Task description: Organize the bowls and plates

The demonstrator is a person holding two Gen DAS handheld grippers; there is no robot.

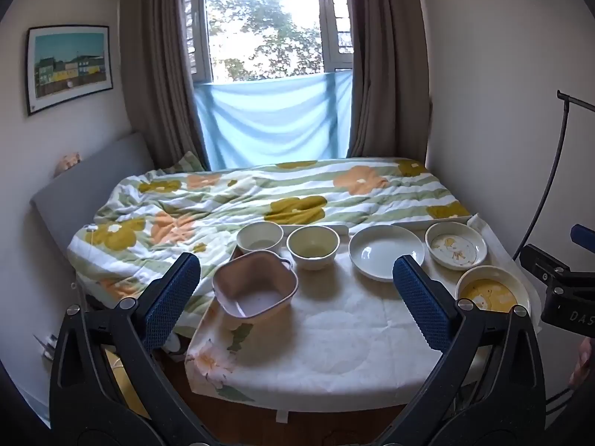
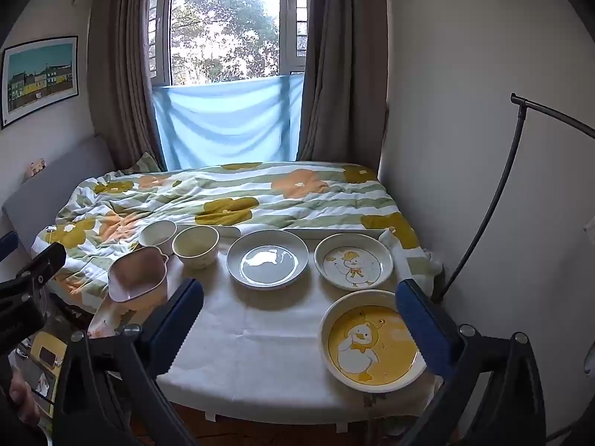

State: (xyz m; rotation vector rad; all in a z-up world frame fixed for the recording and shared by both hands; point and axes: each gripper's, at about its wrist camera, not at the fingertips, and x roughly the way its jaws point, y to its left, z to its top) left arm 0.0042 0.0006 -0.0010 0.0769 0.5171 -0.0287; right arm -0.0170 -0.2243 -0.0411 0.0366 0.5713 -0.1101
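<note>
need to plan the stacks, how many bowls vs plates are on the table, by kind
Bowls: 3 – pink handled bowl, white bowl, cream bowl
Plates: 3 – plain white plate, white duck plate, yellow duck plate
Total: 6

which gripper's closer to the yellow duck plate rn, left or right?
Right. The right gripper, jaws open, hangs just short of the yellow duck plate, which sits by its right finger. The left gripper, also open, faces the pink bowl, with that plate off to its right.
</note>
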